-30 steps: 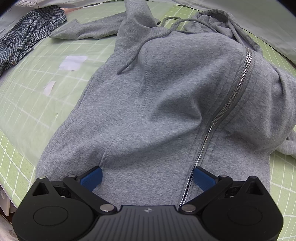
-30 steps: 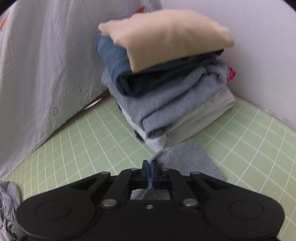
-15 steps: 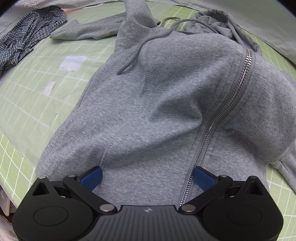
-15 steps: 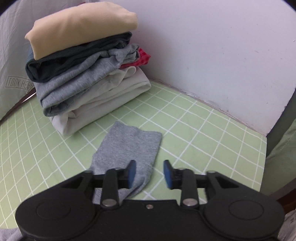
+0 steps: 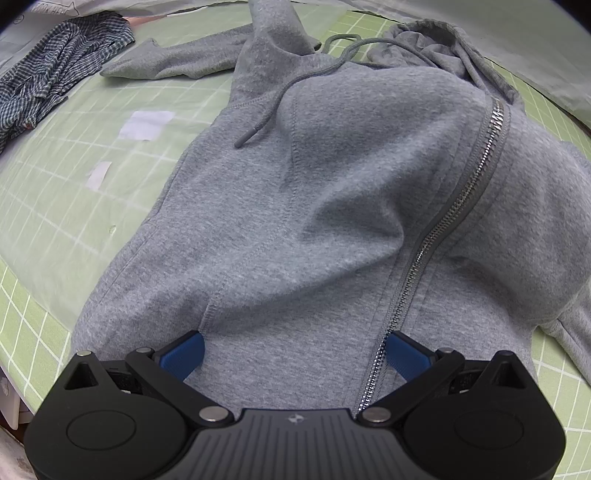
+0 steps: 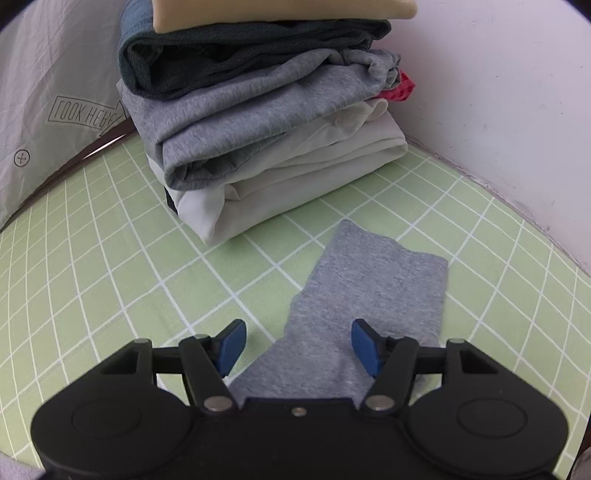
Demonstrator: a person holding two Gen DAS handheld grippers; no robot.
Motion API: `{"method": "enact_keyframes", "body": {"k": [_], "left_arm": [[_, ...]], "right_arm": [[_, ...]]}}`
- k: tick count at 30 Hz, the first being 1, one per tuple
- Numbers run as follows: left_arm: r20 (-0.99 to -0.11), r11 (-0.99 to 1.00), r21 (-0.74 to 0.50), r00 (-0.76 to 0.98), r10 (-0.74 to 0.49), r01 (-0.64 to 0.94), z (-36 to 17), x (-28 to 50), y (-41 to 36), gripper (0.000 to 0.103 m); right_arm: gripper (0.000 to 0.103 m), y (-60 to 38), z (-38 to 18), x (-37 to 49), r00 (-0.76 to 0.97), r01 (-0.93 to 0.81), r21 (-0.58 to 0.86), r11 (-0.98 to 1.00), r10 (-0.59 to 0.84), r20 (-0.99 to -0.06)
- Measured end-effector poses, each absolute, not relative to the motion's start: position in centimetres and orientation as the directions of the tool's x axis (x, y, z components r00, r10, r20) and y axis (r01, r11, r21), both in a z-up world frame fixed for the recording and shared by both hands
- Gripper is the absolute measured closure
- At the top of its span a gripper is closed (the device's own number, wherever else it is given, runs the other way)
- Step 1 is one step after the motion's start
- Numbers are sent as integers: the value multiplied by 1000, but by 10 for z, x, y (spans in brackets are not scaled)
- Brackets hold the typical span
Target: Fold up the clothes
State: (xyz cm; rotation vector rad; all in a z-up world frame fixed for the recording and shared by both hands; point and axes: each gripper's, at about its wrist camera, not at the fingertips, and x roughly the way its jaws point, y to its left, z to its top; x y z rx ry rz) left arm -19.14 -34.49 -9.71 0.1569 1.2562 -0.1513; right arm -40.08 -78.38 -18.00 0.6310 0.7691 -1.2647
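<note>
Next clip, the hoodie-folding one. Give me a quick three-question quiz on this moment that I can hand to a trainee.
1. True or false: the right gripper is clamped on the grey sleeve.
2. Multiple choice: what tops the stack of folded clothes? A) a beige garment B) a red garment C) a checked shirt
3. Fill in: the left gripper is spread over the hem of the grey hoodie, with the ____ running up beside its right-hand finger.

Key
1. False: the jaws stand open, with the sleeve lying flat on the green grid mat.
2. A, the beige garment.
3. zipper
</note>
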Motion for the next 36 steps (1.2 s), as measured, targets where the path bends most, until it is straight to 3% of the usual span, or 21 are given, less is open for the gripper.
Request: {"method": "enact_keyframes", "body": {"k": [2, 4, 6, 7, 11, 14, 17, 20, 23, 24, 26, 28, 30, 33, 36], "left_arm": [[-953, 980, 34, 302, -27, 198, -95, -194, -345, 0], [-953, 980, 34, 301, -27, 197, -93, -197, -345, 0], [-953, 980, 34, 301, -27, 197, -91, -200, -345, 0], [-954, 980, 34, 300, -27, 197, -90, -201, -345, 0], [-954, 979, 35, 300, -27, 200, -87, -208, -345, 0], [-953, 979, 35, 301, -27, 199, -112, -206, -363, 0], [-953, 980, 35, 302, -27, 198, -120, -210, -367, 0], [-952, 980, 35, 304, -27, 198, -118, -215, -368, 0], [-952, 980, 35, 306, -27, 198, -116, -220, -369, 0], [-952, 980, 36, 306, -27, 198, -115, -221, -370, 0], [-952, 980, 36, 306, -27, 197, -114, -225, -370, 0], [-952, 980, 36, 305, -27, 197, -112, -228, -371, 0], [-953, 980, 36, 303, -26, 197, -111, -231, -372, 0], [-953, 980, 36, 303, -26, 196, -109, -236, -372, 0], [-952, 980, 36, 306, -26, 194, -107, -242, -373, 0]], "right_arm": [[47, -783, -181, -400, 109, 975, -31, 219, -597, -795], [76, -782, -180, -402, 108, 970, -48, 237, -603, -790], [94, -783, -177, -409, 136, 971, -15, 240, -600, -789], [98, -783, -174, -413, 143, 974, 2, 227, -605, -783], [98, -779, -142, -436, 215, 976, 126, 179, -670, -711], [101, -766, -98, -463, 324, 937, 308, 168, -751, -576], [103, -749, -67, -480, 289, 942, 297, 159, -834, -471], [103, -747, -77, -490, 193, 974, 201, 102, -837, -511], [102, -757, -117, -502, 128, 988, 151, 37, -748, -652], [98, -758, -126, -506, 141, 985, 171, 33, -726, -673], [90, -758, -132, -498, 174, 980, 188, 61, -711, -681], [63, -759, -138, -491, 207, 975, 204, 88, -695, -688], [59, -760, -136, -471, 248, 969, 185, 166, -698, -672], [42, -773, -137, -444, 278, 960, 166, 228, -678, -680], [39, -791, -148, -427, 243, 966, 122, 228, -642, -727]]}}
